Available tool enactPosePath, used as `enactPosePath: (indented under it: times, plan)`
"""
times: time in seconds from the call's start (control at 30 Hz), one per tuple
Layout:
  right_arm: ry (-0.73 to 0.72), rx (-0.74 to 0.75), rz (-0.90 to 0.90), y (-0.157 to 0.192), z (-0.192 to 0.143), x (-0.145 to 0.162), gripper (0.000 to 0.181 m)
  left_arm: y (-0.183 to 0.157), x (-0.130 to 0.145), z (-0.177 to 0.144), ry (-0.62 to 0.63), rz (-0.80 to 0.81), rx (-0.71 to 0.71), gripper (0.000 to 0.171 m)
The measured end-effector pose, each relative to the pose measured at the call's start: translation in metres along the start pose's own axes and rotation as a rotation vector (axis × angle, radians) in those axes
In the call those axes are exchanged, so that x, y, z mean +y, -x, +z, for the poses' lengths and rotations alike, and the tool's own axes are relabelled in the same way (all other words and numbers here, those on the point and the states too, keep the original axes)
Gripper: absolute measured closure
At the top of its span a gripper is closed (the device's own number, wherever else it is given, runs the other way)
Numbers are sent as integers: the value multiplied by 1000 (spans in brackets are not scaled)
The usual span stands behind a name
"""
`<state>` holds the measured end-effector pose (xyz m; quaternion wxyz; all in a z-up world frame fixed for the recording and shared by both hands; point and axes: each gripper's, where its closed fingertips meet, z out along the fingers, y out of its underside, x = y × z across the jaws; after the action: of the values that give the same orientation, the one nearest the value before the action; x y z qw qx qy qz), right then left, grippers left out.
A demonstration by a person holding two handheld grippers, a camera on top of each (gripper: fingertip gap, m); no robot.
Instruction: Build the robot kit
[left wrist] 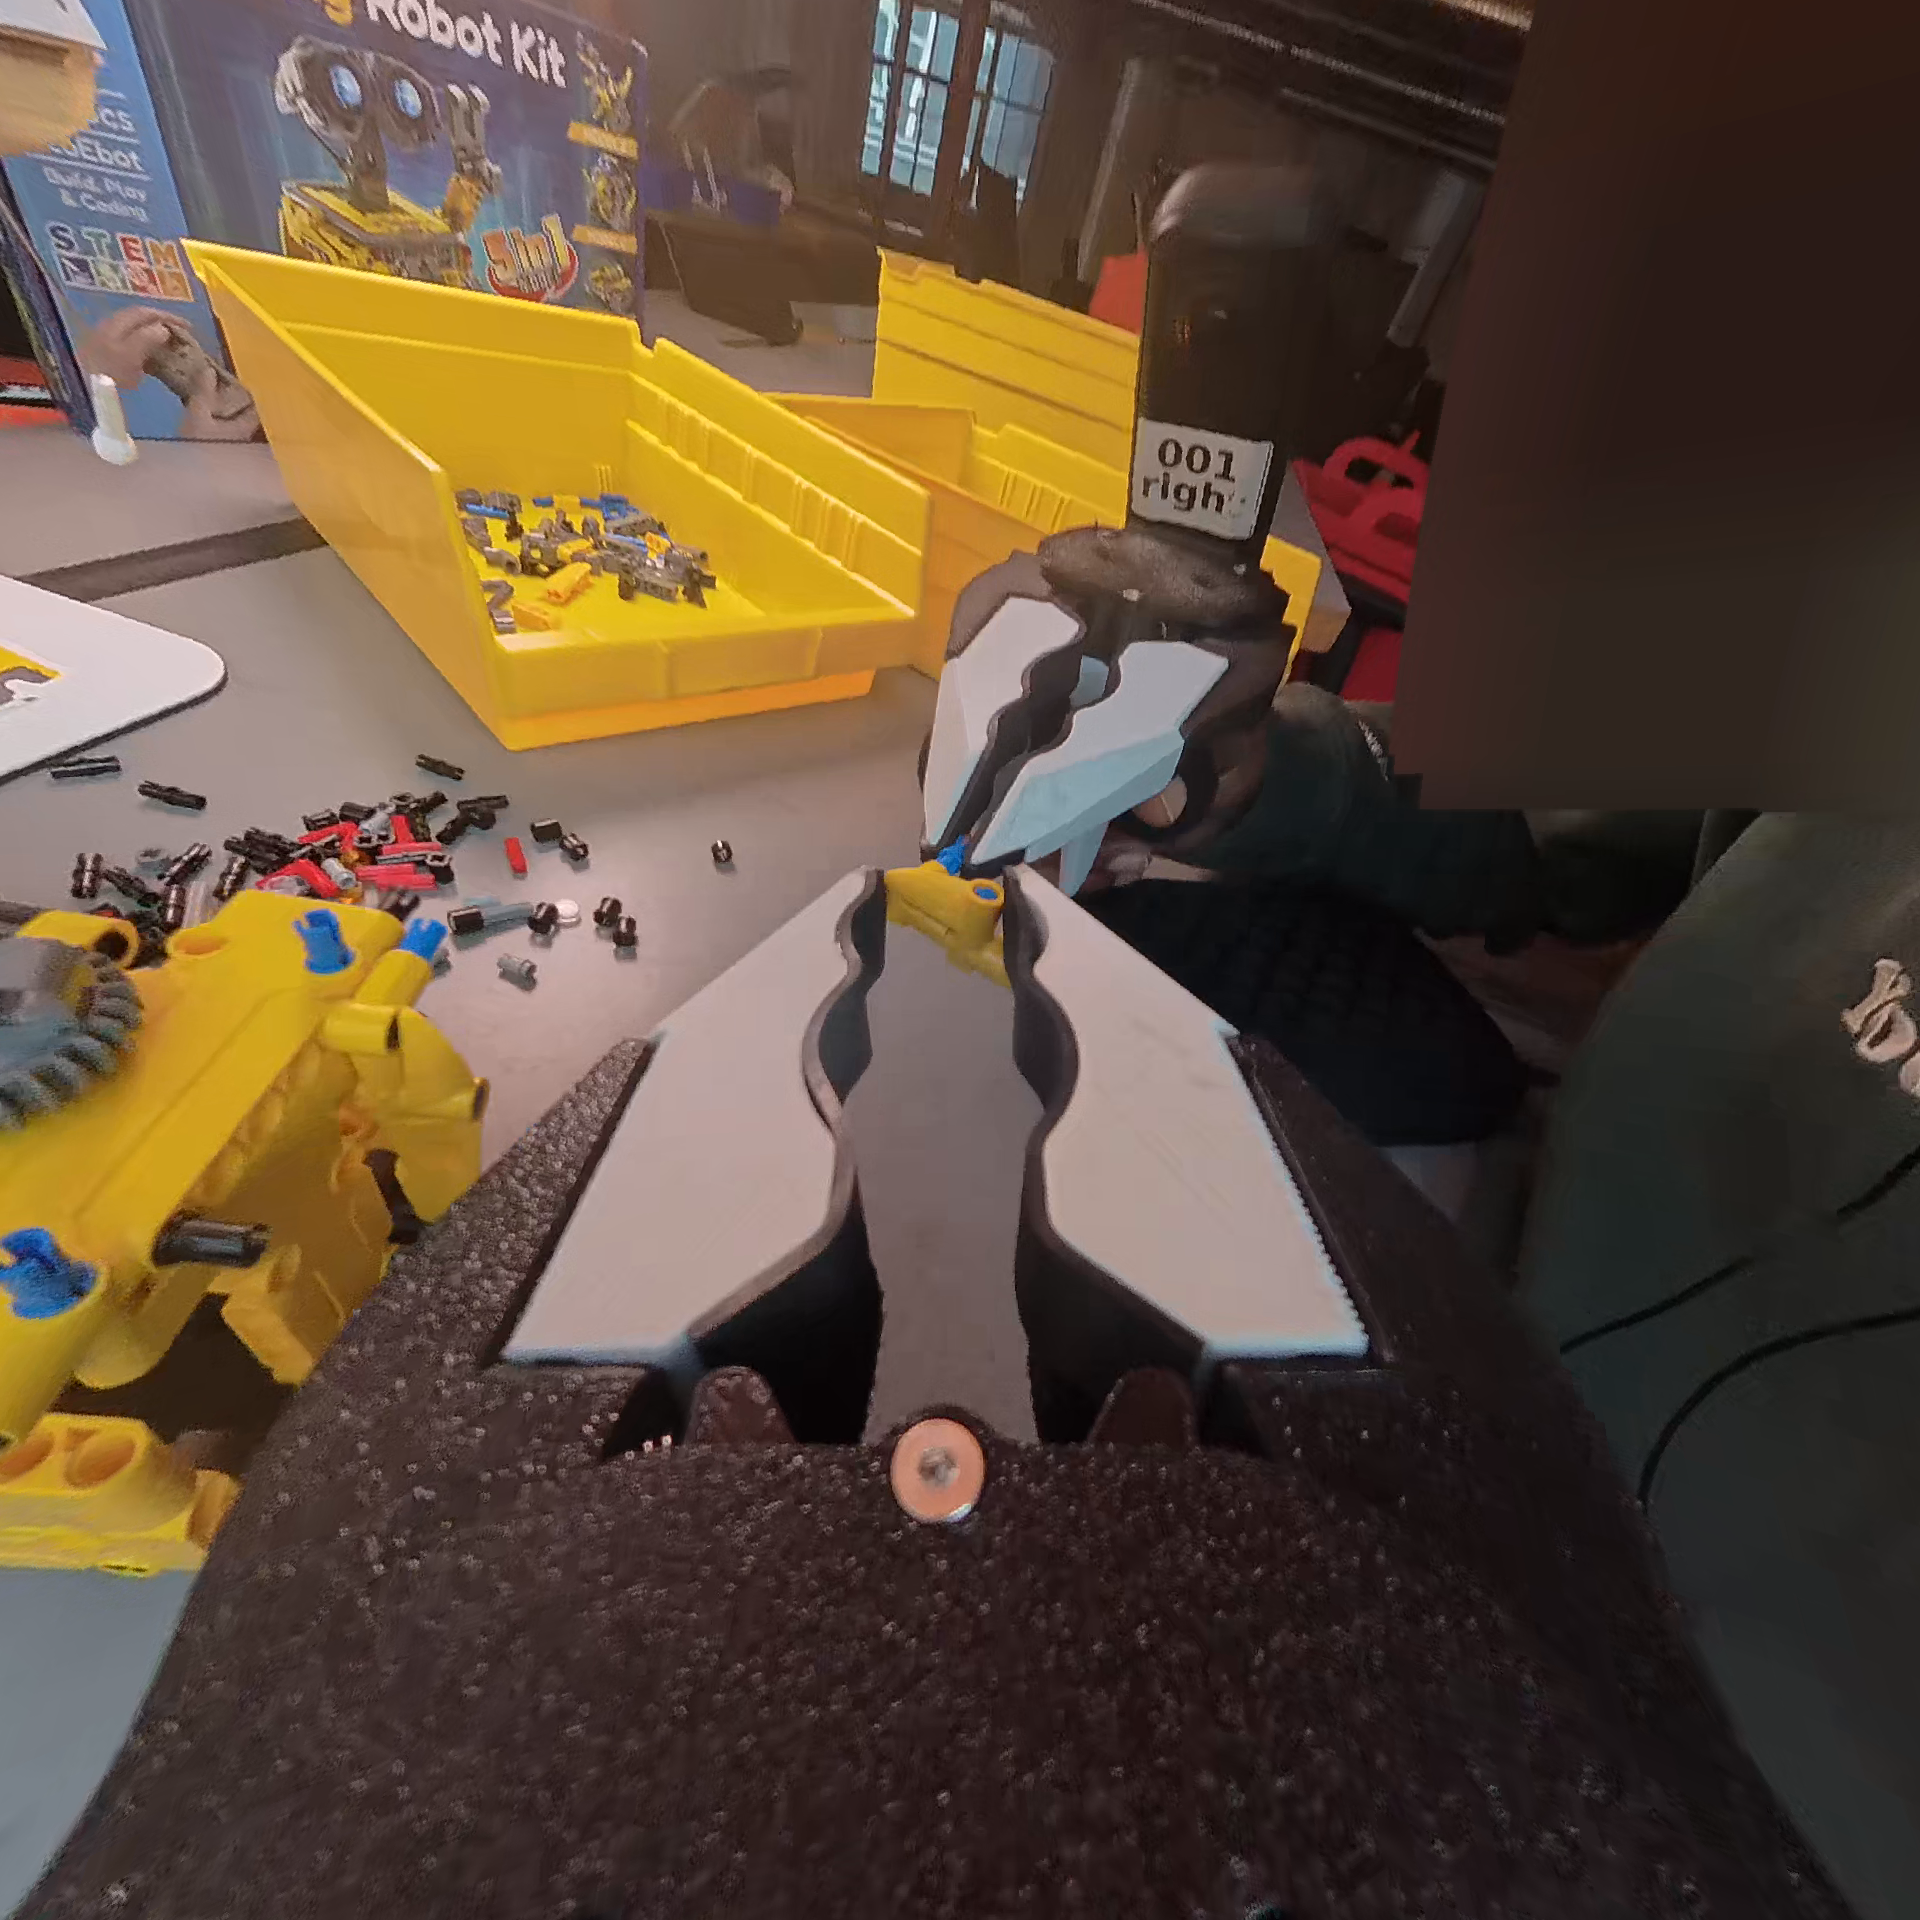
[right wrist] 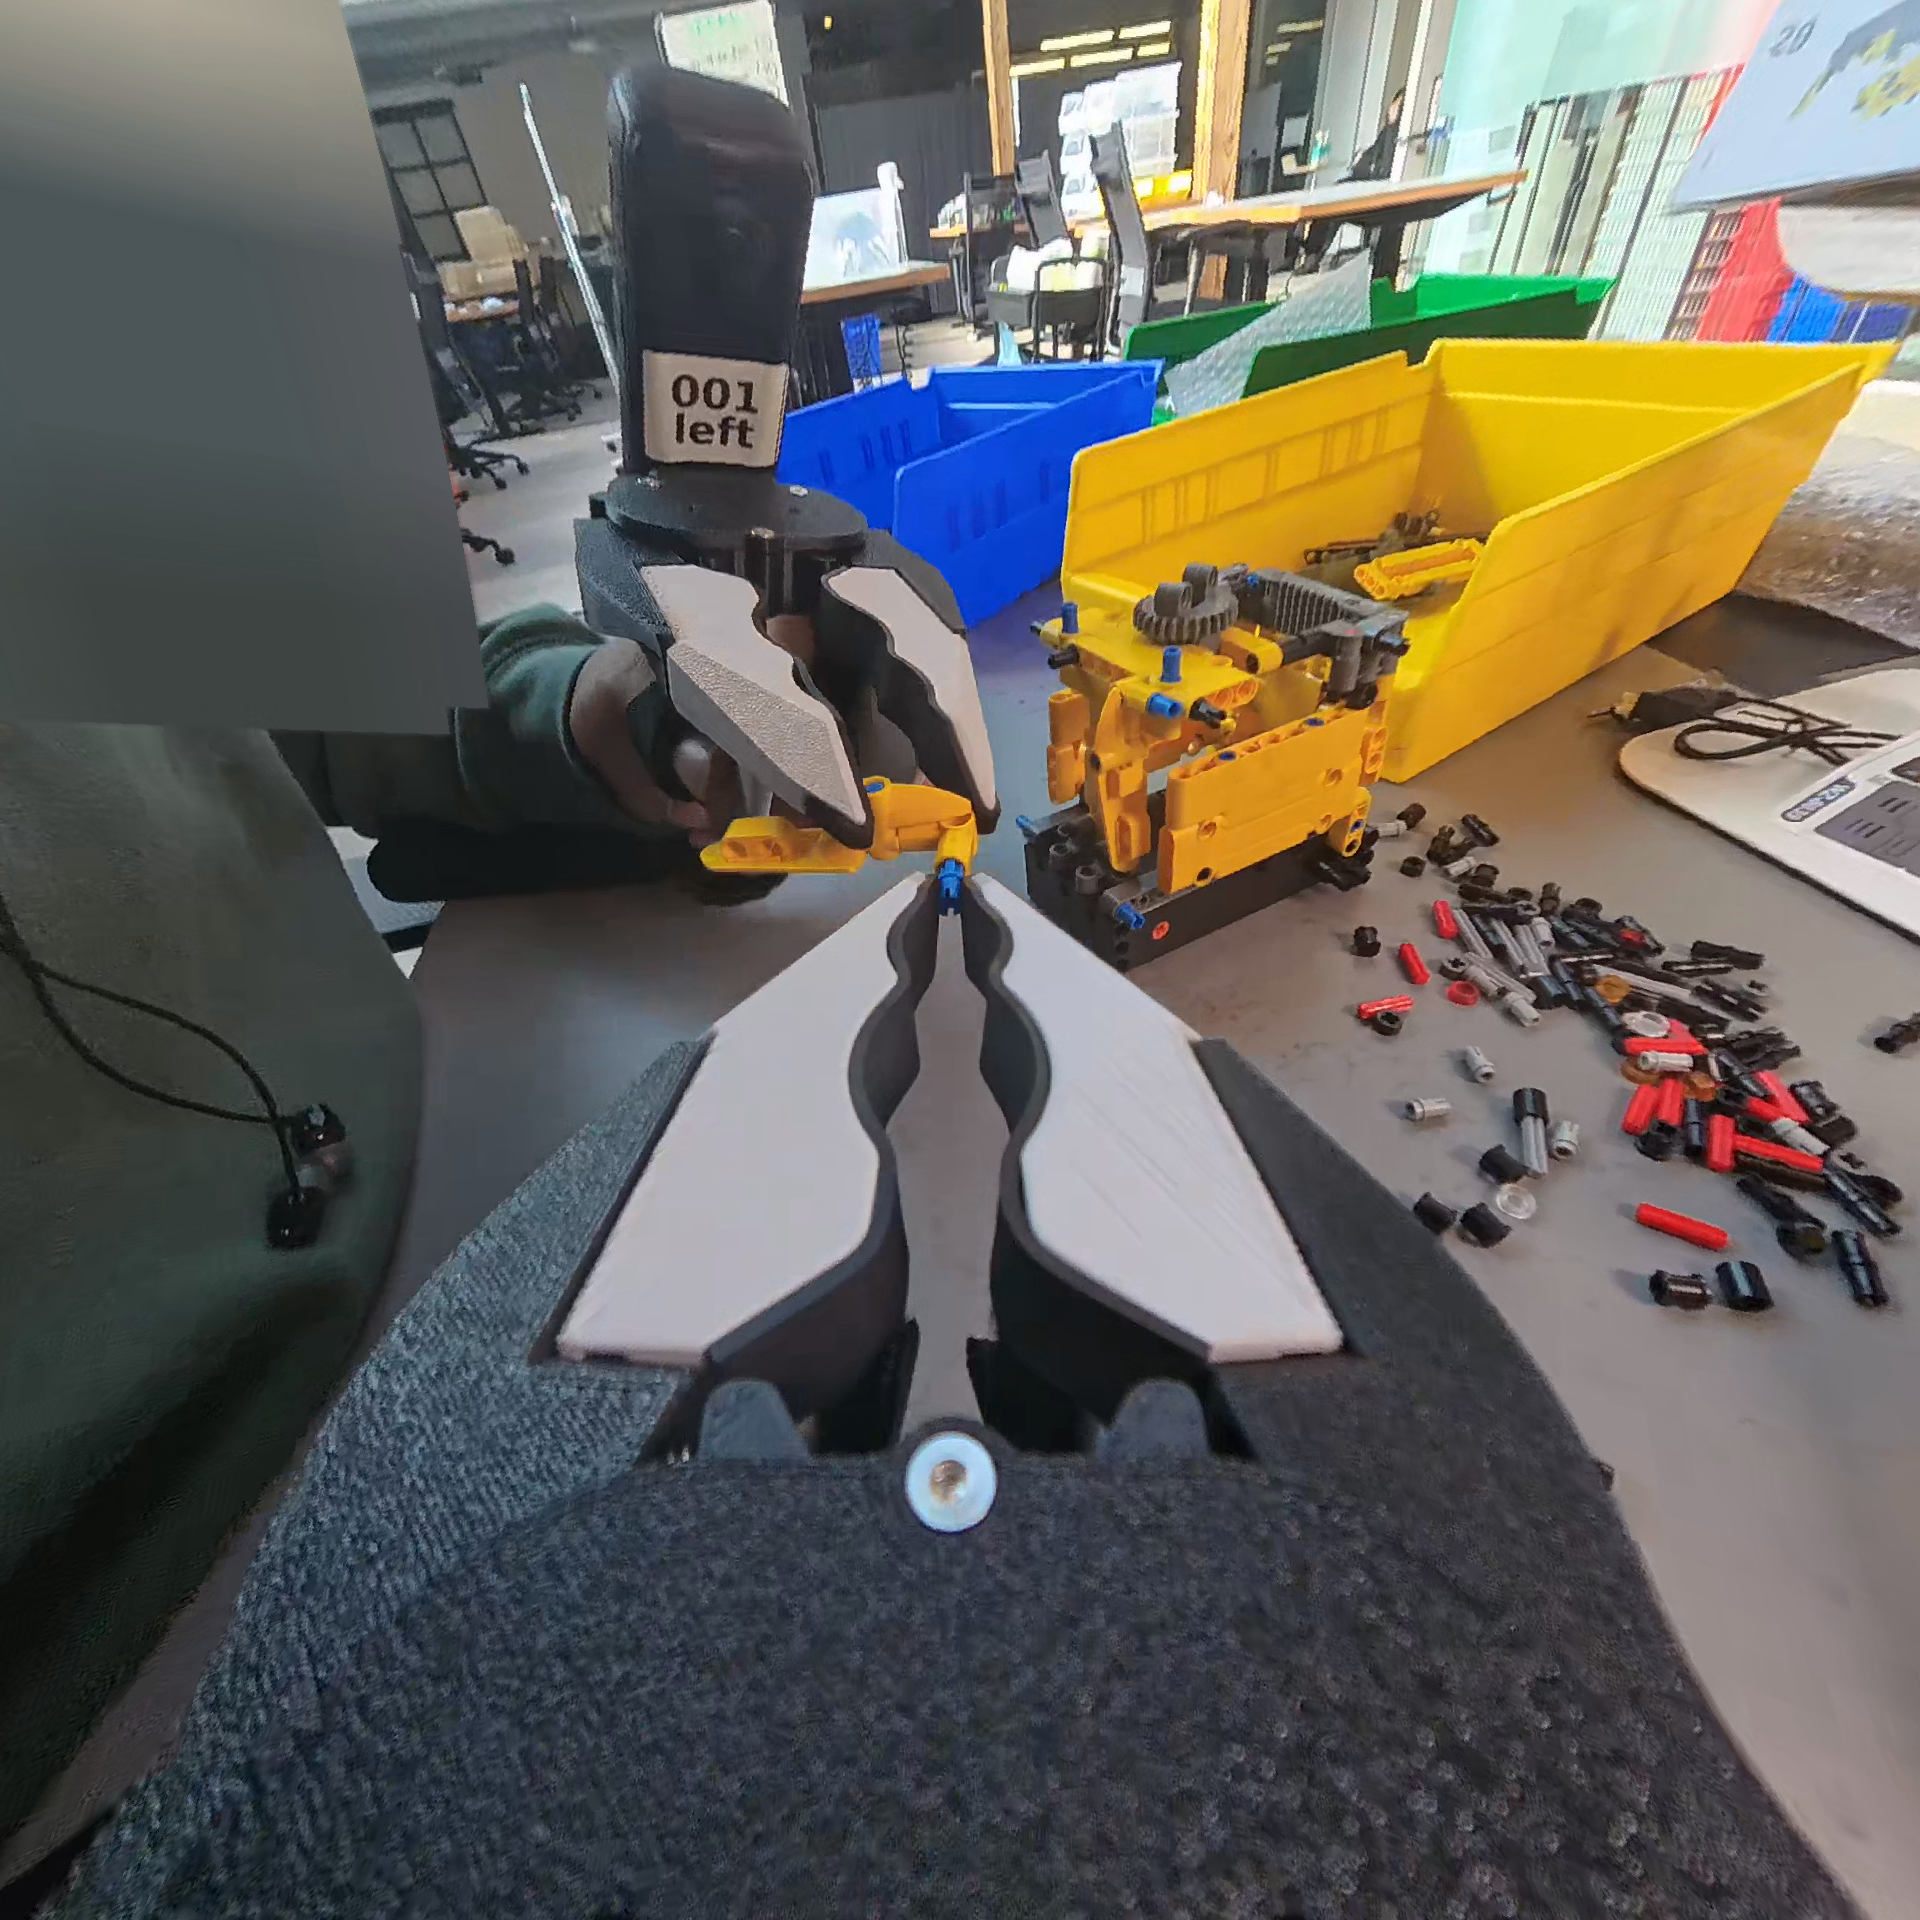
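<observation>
My left gripper is shut on a small yellow brick assembly, held above the grey table; it also shows in the right wrist view with the yellow assembly between its tips. My right gripper is shut on a small blue pin that sits at the end of the yellow assembly. In the left wrist view the right gripper comes down from above onto the blue pin. The two grippers meet tip to tip.
A large yellow and black brick model stands on the table. Loose black, red and grey pins lie scattered beside it. Yellow bins, a blue bin, a kit box and booklets stand around. Less than 4 cm separates the two grippers' tips.
</observation>
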<state>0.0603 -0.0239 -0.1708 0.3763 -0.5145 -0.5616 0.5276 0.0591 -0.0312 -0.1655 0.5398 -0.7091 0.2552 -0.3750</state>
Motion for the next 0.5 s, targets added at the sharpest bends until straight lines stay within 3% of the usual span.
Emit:
enactPosePath:
  times: [0.23,0.5]
  plan:
    - [-195,115,-36,0,-1,-30,179,-3,-32,-5,-165,5,-38,151]
    - [-338,167,-55,4,-7,-54,179,-14,-54,-4,-272,20,-34,151]
